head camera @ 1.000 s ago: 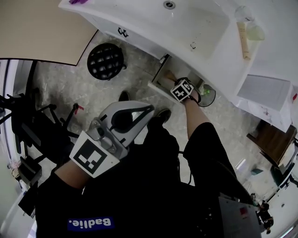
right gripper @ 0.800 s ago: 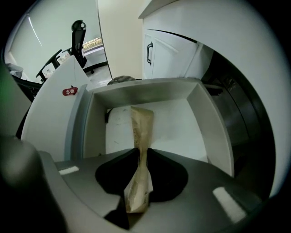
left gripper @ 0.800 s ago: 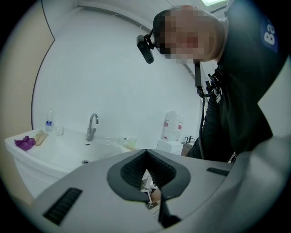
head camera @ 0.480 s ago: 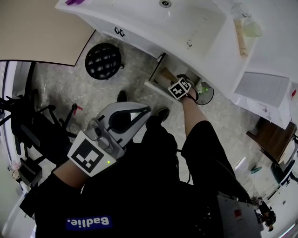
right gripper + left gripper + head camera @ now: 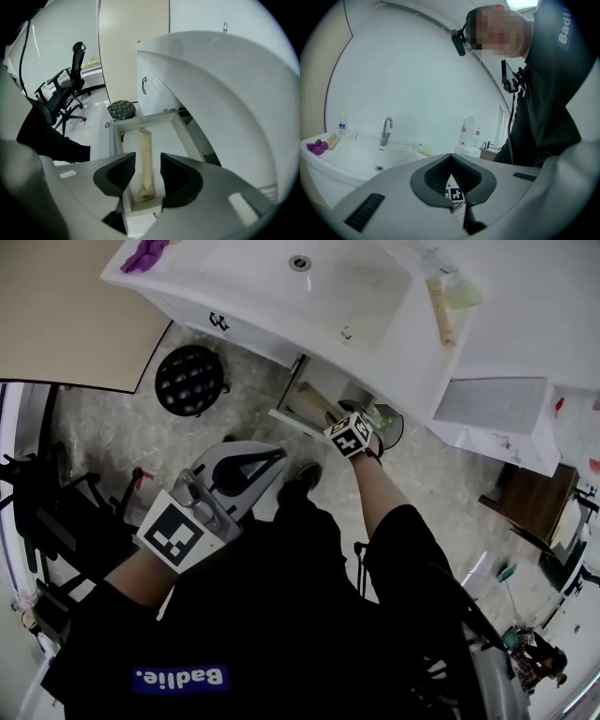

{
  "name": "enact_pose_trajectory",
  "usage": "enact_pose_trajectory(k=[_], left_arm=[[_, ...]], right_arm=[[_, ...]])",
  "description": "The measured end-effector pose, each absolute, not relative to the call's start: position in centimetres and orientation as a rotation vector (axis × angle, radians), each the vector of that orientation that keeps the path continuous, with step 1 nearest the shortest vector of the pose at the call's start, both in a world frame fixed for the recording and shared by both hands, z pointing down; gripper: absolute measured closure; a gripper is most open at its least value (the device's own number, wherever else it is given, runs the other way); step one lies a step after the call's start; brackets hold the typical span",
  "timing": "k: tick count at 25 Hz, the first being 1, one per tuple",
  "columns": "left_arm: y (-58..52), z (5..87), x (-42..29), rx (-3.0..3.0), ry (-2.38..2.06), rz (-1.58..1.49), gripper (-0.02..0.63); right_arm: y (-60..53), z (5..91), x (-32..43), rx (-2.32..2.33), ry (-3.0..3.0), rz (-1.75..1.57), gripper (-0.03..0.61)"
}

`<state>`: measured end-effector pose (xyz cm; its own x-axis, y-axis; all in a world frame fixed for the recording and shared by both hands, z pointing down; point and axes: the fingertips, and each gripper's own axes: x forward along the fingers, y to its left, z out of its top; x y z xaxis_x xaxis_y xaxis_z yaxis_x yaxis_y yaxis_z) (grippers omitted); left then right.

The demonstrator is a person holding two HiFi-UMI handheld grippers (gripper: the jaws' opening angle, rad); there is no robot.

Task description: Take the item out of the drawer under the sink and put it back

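The drawer [image 5: 140, 121] under the sink stands pulled out. A long pale wooden item [image 5: 145, 140] lies flat inside it, lengthwise. My right gripper [image 5: 147, 162] hangs just above the item's near end. Its jaws are opening, and the item shows in the gap below them with the pads apart from it. In the head view the right gripper [image 5: 345, 430] sits at the drawer [image 5: 286, 418], and the wooden item [image 5: 314, 401] shows just beyond it. My left gripper [image 5: 279, 455] is held up by my torso with its tips together and nothing in it; it points towards the sink [image 5: 451, 157].
A white sink basin [image 5: 300, 277] tops the cabinet, with a purple cloth [image 5: 141, 254] and a wooden brush [image 5: 439, 310] on the counter. A black round stool [image 5: 190, 381] stands left of the drawer. A white box [image 5: 492, 409] stands right. An office chair [image 5: 70, 89] is behind.
The head view has drifted, so the sink and drawer sit further left. My right gripper stays over the drawer, and more of the wooden item shows inside it. The left gripper keeps its place.
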<state>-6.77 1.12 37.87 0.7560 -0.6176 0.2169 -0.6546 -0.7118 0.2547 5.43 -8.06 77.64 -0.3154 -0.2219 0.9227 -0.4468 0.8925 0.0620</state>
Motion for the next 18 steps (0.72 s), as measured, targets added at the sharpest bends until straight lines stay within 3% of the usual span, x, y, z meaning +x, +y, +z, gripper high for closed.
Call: enact_pose_trajectory(k=[11,18], left_arm=[[1.6,35.3,-5.6,2.673,-0.923,0.106,0.609],[1.3,34.5,-4.4,2.694,-0.861,0.106,0.609]], right_arm=[[-4.4,63.7,4.5,0.720,-2.145,0.341,0.426],[-3.1,52.9,4.1,0.889,-2.375,0.449,0.462]])
